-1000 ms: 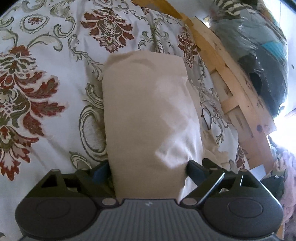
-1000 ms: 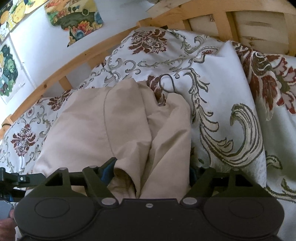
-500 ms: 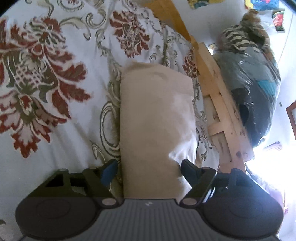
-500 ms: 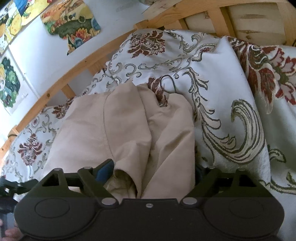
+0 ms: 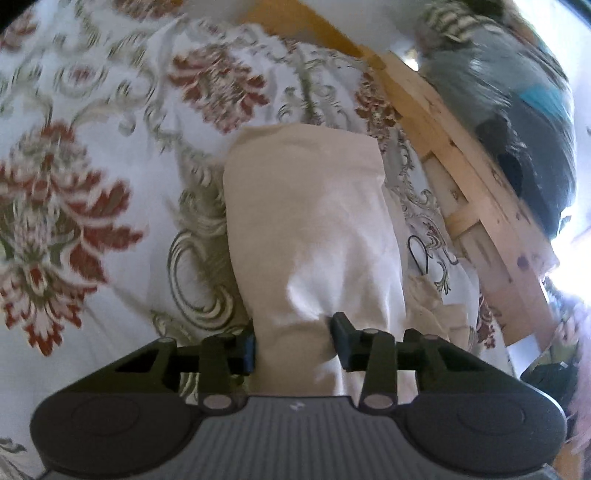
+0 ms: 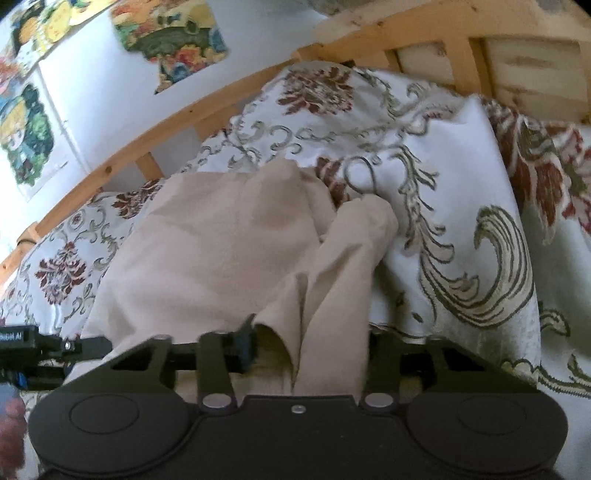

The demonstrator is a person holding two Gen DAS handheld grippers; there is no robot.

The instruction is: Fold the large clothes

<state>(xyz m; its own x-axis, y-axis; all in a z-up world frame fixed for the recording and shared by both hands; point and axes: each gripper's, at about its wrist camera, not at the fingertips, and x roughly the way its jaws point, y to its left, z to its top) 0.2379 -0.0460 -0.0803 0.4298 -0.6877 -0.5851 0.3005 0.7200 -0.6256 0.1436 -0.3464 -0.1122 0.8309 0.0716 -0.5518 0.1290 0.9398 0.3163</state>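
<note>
A beige garment (image 5: 310, 221) lies folded into a long strip on a floral bedspread (image 5: 92, 184). My left gripper (image 5: 293, 338) is shut on the garment's near end, the cloth bunched between its jaws. In the right wrist view the same beige garment (image 6: 229, 251) spreads out with folds toward the right. My right gripper (image 6: 308, 345) has the garment's near edge between its jaws, which stand narrowed around the cloth; the right fingertip is hidden behind fabric.
A wooden bed frame (image 5: 465, 192) runs along the right of the left wrist view, with a dark plastic-wrapped bundle (image 5: 524, 110) beyond it. In the right wrist view a wooden rail (image 6: 184, 114) and wall posters (image 6: 173, 33) lie behind the bedspread (image 6: 461, 221). The other gripper (image 6: 37, 350) shows at left.
My left gripper's jaws have closed in on the garment's near end. My right gripper's jaws have narrowed around the cloth. The left view has swung and is blurred with motion.
</note>
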